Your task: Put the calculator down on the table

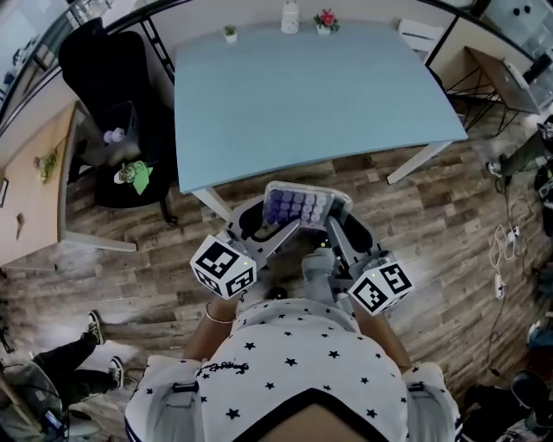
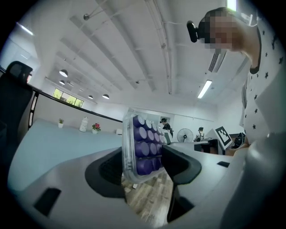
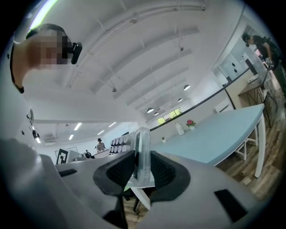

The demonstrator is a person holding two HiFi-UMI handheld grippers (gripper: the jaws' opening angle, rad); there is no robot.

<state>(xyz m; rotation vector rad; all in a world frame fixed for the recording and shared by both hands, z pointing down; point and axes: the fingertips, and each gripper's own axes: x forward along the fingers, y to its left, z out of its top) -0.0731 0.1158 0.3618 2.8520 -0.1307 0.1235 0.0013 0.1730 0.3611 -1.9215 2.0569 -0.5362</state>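
The calculator (image 1: 298, 207), with purple round keys in a clear case, hangs above the wood floor just short of the near edge of the light blue table (image 1: 311, 95). My left gripper (image 1: 268, 226) holds its left side and my right gripper (image 1: 333, 226) its right side. In the left gripper view the calculator (image 2: 145, 150) stands tilted between the pads of the left gripper (image 2: 143, 167), keys facing the right pad. In the right gripper view the calculator (image 3: 143, 156) shows edge-on, pinched by the black pads of the right gripper (image 3: 142, 172).
A black chair (image 1: 112, 112) stands left of the table, beside a wooden desk (image 1: 34, 190). A white bottle (image 1: 289, 15) and two small potted plants (image 1: 326, 21) sit at the table's far edge. Cables (image 1: 501, 259) lie on the floor at the right.
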